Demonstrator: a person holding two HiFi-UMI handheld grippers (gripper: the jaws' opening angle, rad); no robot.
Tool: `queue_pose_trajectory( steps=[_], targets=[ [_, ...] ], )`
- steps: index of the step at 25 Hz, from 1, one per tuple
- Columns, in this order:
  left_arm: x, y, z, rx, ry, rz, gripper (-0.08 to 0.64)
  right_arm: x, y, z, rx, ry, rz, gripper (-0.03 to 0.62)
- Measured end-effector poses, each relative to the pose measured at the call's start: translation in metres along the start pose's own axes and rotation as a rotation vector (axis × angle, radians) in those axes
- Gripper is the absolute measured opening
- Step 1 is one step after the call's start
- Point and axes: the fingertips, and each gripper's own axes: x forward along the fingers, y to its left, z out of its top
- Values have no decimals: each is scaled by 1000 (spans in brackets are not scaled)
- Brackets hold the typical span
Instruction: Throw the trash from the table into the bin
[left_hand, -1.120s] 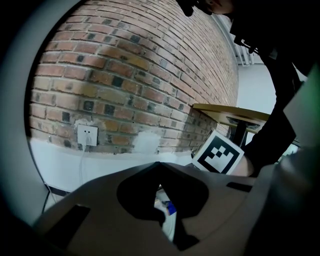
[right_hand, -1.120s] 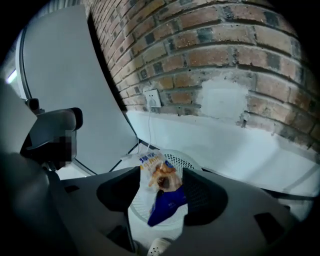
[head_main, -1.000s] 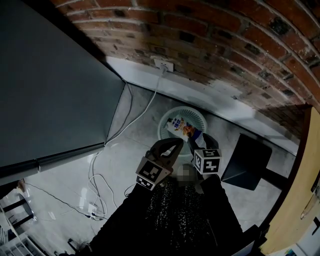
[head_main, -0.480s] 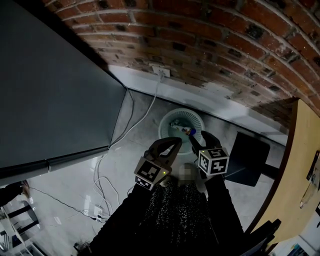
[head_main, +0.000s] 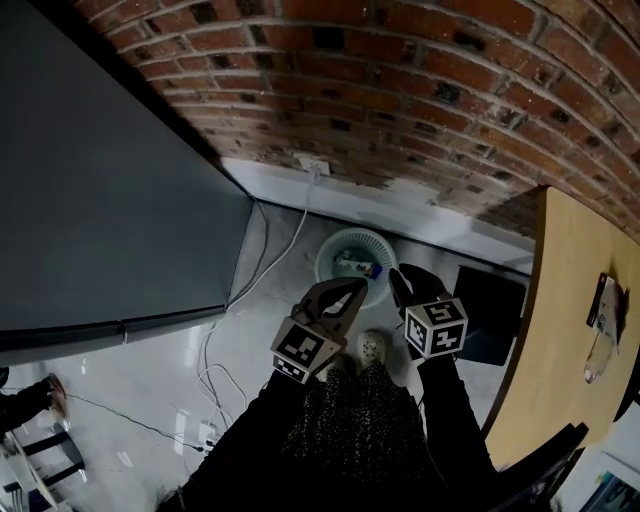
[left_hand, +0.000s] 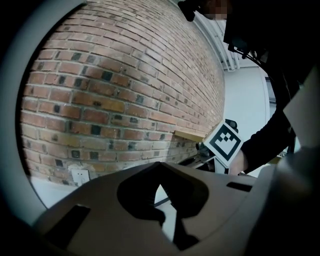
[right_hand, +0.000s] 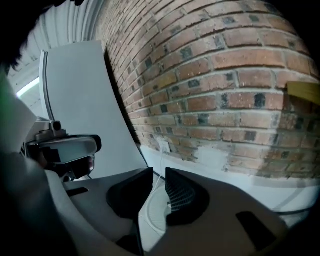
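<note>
Some trash (head_main: 357, 266) lies in the bin (head_main: 325, 255), a scrap (head_main: 598, 320) seemingly waits on the tabletop (head_main: 560, 300); the left hand-held gripper (head_main: 347, 290) is closed and empty, and the right hand-held gripper (head_main: 400, 280) has just been closing to a slit, empty.

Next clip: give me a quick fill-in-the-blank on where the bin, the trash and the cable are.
The white bin stands on the ____.
The trash lies ____ the bin.
The wall behind the bin is built of ____.
The white cable runs up to a ____ on that wall.
Missing words: floor; inside; brick; socket.
</note>
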Motion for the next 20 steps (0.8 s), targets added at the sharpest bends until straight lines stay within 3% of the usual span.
queue_pose_trajectory(
  steps=[7,15,20],
  targets=[
    [-22,-24,62,-27,-72,-6,5,-60,3,56,-62,-71,-58,14],
    [-40,-46,118,53,-101,-37,5,-129,21,100,-90,-138,-143,12],
    [-37,-77,145,79,-119,-128,5,-179,18,117,-85,-190,-229,12]
  ],
)
